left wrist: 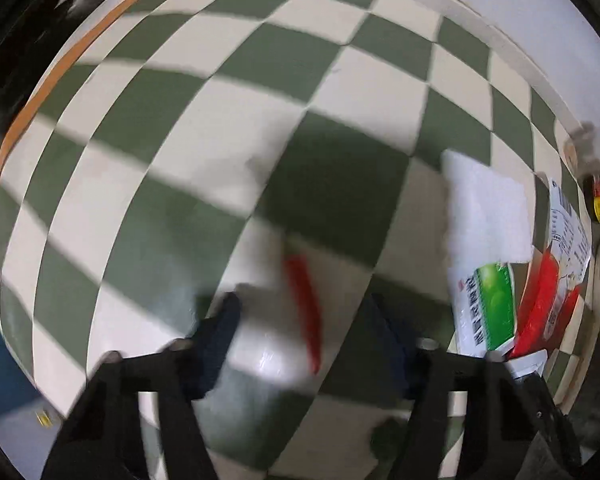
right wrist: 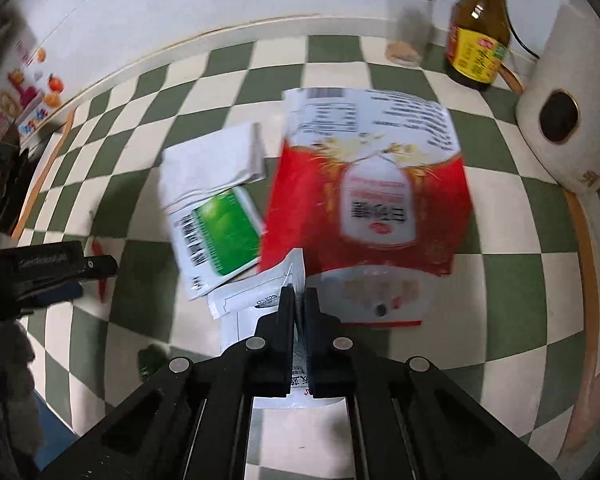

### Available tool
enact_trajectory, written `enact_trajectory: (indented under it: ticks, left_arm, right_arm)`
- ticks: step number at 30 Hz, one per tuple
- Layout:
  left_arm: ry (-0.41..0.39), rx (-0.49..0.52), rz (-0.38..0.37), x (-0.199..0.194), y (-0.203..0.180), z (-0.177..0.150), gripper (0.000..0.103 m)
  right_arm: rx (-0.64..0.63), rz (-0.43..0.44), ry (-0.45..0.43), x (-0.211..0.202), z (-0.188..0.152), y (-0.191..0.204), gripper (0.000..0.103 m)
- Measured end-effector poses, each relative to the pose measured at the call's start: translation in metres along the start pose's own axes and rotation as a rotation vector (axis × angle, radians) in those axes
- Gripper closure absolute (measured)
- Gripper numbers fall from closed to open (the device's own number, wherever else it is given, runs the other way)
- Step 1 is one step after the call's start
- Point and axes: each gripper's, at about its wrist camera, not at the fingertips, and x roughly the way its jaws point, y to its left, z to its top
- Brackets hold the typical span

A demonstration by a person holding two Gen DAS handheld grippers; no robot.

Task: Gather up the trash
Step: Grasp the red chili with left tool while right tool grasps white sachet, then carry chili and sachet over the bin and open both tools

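My left gripper [left wrist: 306,304] is open, its fingers either side of a small red strip of trash [left wrist: 305,312] on the green-and-cream checkered tablecloth [left wrist: 260,60]; it also shows at the left of the right wrist view [right wrist: 100,276]. My right gripper [right wrist: 299,294] is shut on a white sachet [right wrist: 260,300]. Ahead of it lie a red-and-white bag [right wrist: 368,196], a green-and-white packet [right wrist: 220,236] and a white napkin [right wrist: 212,164]. The left wrist view shows them at the right: napkin [left wrist: 486,208], green packet [left wrist: 486,308], red bag [left wrist: 548,292].
A brown sauce bottle [right wrist: 478,40], a clear jar with a brown lid [right wrist: 410,20] and a cream appliance [right wrist: 560,112] stand at the back right. A colourful box [right wrist: 12,92] is at the far left. A small dark green scrap [right wrist: 150,360] lies near the table's front.
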Motion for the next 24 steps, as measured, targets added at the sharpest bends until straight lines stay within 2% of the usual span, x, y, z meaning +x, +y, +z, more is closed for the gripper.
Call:
enact_trajectory:
  ticks: [1, 2, 3, 5, 10, 14, 17, 19, 20, 24]
  left_arm:
    - [-0.011, 0.02, 0.02, -0.001, -0.002, 0.001, 0.073]
    - [-0.02, 0.045, 0.036, -0.002, -0.003, 0.001, 0.093]
    - [-0.027, 0.072, 0.04, -0.003, -0.004, -0.001, 0.096]
    - [-0.038, 0.108, 0.065, -0.006, -0.001, -0.009, 0.096]
    - [-0.133, 0.196, 0.141, -0.032, 0.004, -0.044, 0.096]
    - [-0.228, 0.255, 0.149, -0.064, 0.011, -0.086, 0.096]
    - [-0.288, 0.295, 0.108, -0.091, 0.027, -0.119, 0.096]
    - [-0.318, 0.32, 0.07, -0.1, 0.045, -0.128, 0.096]
    - [-0.332, 0.331, 0.05, -0.103, 0.057, -0.129, 0.096]
    - [-0.352, 0.388, -0.038, -0.129, 0.087, -0.179, 0.096]
  right_arm:
    - [0.009, 0.001, 0.002, -0.003, -0.003, -0.006, 0.098]
    - [0.016, 0.002, 0.004, -0.003, -0.003, -0.009, 0.098]
    - [0.018, 0.002, 0.004, -0.004, -0.005, -0.01, 0.098]
    - [0.018, -0.002, -0.002, -0.007, -0.009, -0.011, 0.098]
    - [0.035, -0.004, -0.028, -0.029, -0.025, -0.009, 0.099]
    - [0.056, -0.006, -0.07, -0.058, -0.046, -0.002, 0.099]
    - [0.08, -0.013, -0.103, -0.086, -0.072, 0.007, 0.099]
    - [0.093, -0.023, -0.124, -0.105, -0.091, 0.011, 0.099]
    - [0.102, -0.027, -0.14, -0.118, -0.106, 0.014, 0.099]
    - [0.144, -0.025, -0.168, -0.163, -0.172, 0.029, 0.099]
